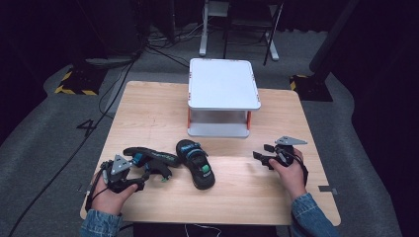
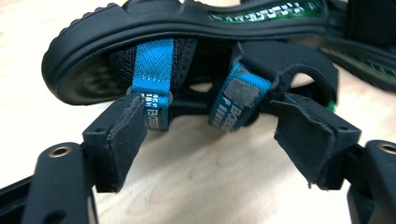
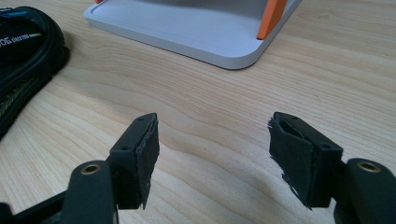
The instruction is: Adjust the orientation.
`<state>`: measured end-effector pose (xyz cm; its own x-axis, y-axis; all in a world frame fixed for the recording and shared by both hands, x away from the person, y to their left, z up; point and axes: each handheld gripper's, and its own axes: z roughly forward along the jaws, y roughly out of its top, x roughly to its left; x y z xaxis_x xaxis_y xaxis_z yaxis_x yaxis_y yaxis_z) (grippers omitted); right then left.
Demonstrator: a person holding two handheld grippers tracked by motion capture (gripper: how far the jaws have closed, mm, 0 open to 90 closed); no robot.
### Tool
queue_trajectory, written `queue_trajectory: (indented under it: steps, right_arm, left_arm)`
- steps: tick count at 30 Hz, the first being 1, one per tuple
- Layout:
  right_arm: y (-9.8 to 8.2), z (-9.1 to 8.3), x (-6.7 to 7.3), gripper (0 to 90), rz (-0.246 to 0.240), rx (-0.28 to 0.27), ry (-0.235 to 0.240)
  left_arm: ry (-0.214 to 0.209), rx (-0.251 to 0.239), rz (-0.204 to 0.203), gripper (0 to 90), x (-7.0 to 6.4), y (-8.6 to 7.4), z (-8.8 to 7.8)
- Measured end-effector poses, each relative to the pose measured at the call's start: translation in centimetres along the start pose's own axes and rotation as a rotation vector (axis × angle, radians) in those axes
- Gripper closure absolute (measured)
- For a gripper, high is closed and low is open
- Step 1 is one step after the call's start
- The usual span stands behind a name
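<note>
Writing on straps: the tipped sandal [image 2: 187, 51] has 2 blue straps with small white letters on them, too blurry to read.
Writing on the other sandal: the flat sandal [image 1: 196, 163] shows pale letters on its strap in the right gripper view, at the upper left of the frame, too cut off to read.
Mark on the floor: a white 4 [image 1: 87, 127] is on the grey carpet at the left of the high view.
Tipped sandal place: it lies on its side at the lower left of the table in the high view, sole up in the left gripper view (green shows on the sole).
Flat sandal place: just right of the tipped sandal, near the middle of the table.
Left gripper [image 2: 210, 126]: jaws wide apart, with the 2 blue straps just ahead of the gap; the pads [image 2: 126, 140] do not squeeze anything.
Right gripper [image 3: 212, 154]: jaws wide apart over bare wood, holding nothing, at the right of the table in the high view.
Table [image 1: 148, 113]: light wood with wavy grain.
Room: dark, with grey carpet, black cables and yellow and black tape [image 1: 74, 91] at the upper left.
Little shelf [image 1: 223, 84]: white with orange posts, at the back middle of the table, well apart from both sandals.
</note>
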<state>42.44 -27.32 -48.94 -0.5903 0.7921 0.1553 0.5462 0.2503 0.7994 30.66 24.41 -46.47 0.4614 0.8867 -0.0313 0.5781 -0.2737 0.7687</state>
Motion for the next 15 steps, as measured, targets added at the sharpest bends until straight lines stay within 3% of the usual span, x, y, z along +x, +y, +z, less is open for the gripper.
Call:
queue_trajectory:
  steps: [3,8,9,11,13,14,15]
  right_arm:
    - [-0.1,-0.1,0.1,33.5,-0.003,0.004,0.0]
    - [-0.3,-0.3,0.0,33.5,0.0,0.003,-0.007]
    - [-0.3,-0.3,0.0,33.5,0.001,0.002,-0.008]
    - [-0.3,-0.3,-0.1,33.5,0.008,-0.002,-0.008]
    - [-0.3,-0.3,-0.1,33.4,0.005,0.001,-0.009]
    - [-0.4,-0.4,-0.1,33.5,0.003,0.004,-0.007]
    - [-0.3,-0.4,-0.1,33.5,0.002,0.001,-0.005]
  left_arm:
    - [0.017,-0.026,-0.006,21.1,-0.3,0.0,0.4]
    - [0.052,0.007,0.029,15.9,-1.3,0.3,0.4]
    - [0.064,0.008,0.016,16.5,-1.4,0.3,0.4]
    - [0.095,0.003,0.009,24.0,-1.5,0.3,0.3]
    - [0.092,-0.035,-0.044,24.8,-1.6,0.3,0.1]
    - [0.075,-0.047,-0.047,29.0,-1.7,0.4,0.0]
    - [0.029,-0.054,-0.029,37.7,-1.9,0.4,0.0]
